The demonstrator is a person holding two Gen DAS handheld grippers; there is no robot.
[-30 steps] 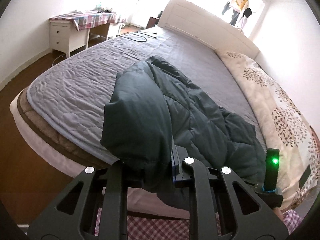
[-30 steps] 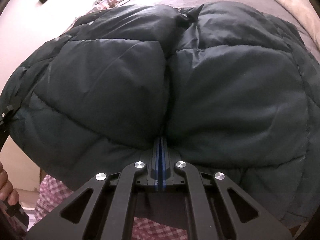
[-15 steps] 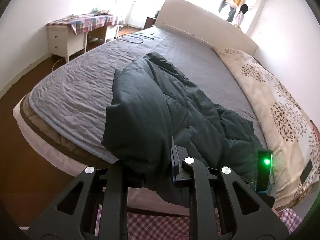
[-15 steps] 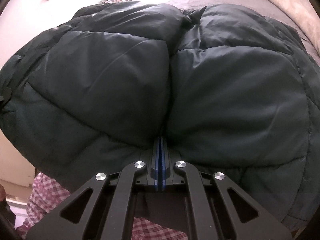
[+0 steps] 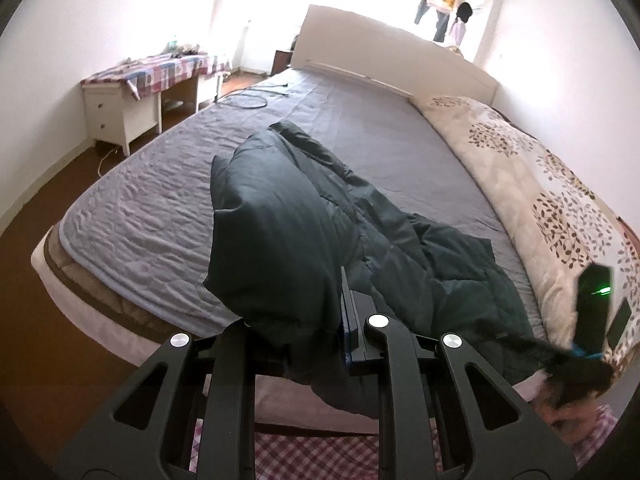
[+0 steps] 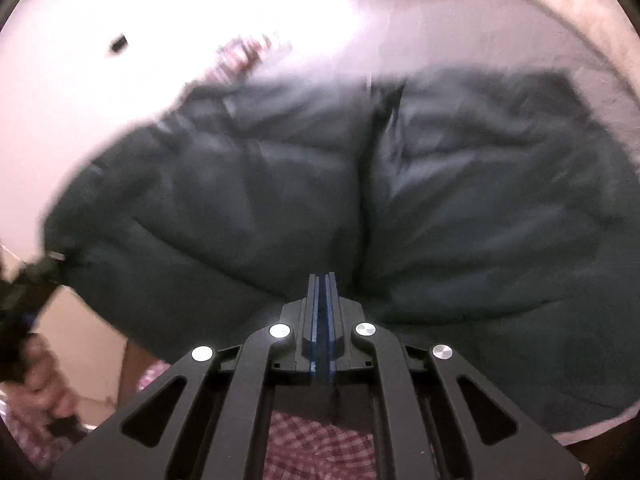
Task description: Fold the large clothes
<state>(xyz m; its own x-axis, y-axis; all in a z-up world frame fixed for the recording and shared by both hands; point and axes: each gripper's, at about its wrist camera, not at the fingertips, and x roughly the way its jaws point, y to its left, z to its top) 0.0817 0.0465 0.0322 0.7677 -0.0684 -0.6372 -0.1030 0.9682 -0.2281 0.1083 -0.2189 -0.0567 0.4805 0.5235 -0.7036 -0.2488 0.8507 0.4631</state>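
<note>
Two grippers worked the dark green puffer jacket [image 5: 304, 216] lying ahead on the grey bedspread [image 5: 160, 208]. The left gripper [image 5: 320, 320] clamped a bunched fold; the right gripper [image 6: 321, 292], nothing visibly between its pads, was opening. Best practice: keep the left edge taut.

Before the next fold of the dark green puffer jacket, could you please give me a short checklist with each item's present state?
1. Left tongs grip the jacket: ok, a thick bunch of fabric sits between the fingers.
2. Right tongs grip the jacket: cannot tell; the jaws are opening, nearly together, and any fabric between them is hidden.
3. Jacket's far part rests on the grey bedspread: ok.
4. Near edge lifted: ok, it hangs from the left tongs past the bed's edge.
5. Bed around the jacket clear for folding: ok; the cable lies far off near the headboard.
6. Right view sharp: not ok, blurred.
</note>
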